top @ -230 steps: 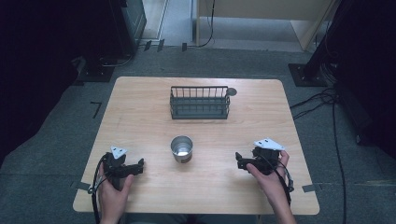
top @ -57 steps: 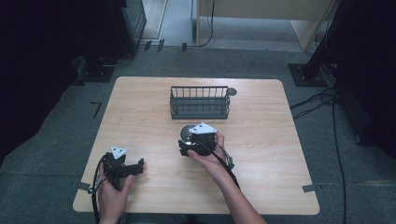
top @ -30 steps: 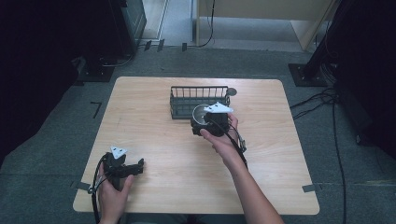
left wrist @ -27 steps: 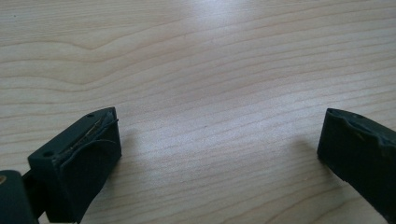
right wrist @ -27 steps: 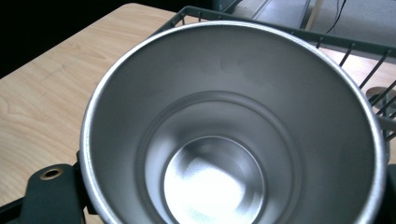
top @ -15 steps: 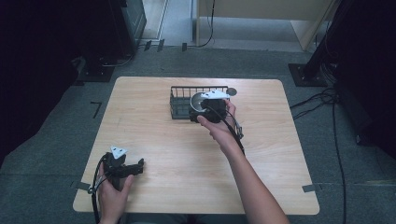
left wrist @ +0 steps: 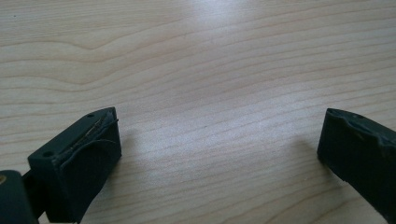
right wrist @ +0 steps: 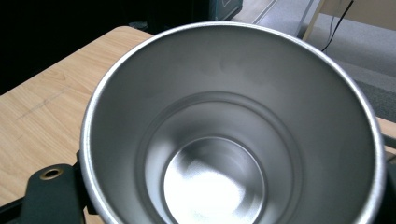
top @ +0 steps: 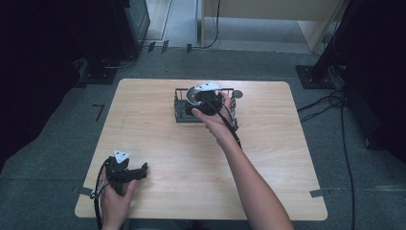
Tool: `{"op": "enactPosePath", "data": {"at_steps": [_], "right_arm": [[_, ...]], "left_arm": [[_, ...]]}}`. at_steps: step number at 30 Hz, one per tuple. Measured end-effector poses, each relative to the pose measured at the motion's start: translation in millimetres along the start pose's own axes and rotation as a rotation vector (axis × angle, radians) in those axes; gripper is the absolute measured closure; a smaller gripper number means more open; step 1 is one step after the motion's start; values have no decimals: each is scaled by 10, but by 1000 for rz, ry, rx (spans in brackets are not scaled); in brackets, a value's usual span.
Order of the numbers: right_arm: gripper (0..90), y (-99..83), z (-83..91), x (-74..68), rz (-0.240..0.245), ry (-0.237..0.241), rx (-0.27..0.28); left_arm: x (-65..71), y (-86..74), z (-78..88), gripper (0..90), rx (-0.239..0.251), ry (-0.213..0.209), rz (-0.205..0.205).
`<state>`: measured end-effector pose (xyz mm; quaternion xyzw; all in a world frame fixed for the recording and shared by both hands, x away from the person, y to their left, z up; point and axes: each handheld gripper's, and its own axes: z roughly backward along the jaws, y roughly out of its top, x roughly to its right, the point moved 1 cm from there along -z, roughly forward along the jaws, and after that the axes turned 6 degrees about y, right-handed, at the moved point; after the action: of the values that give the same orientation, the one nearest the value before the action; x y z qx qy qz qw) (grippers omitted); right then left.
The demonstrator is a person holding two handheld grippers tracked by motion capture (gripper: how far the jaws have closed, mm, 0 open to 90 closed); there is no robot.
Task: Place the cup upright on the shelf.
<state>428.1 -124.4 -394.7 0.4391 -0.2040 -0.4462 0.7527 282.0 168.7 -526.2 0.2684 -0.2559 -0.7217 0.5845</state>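
A: Steel cup (right wrist: 233,126)?
B: Over the wire basket (top: 184,111), clamped in right gripper (top: 205,101) fingers. Rigid, light, slick; grip the rim wall.
A: Left gripper (left wrist: 219,154)?
B: Fingers wide open, empty, on tabletop (top: 268,158).

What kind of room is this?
Probably a lab or recording workspace: a bare wooden table on grey carpet, cables trailing across the floor, and dark equipment stands around it.

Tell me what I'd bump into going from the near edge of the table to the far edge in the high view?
Left hand-held gripper → right hand-held gripper holding the metal cup over the wire basket.
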Motion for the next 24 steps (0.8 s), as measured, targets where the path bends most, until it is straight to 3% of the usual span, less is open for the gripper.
{"op": "enactPosePath", "data": {"at_steps": [24], "right_arm": [[179,330,-481,92,-50,-21,-4]], "left_arm": [[0,0,-1,0,1,0,0]]}}
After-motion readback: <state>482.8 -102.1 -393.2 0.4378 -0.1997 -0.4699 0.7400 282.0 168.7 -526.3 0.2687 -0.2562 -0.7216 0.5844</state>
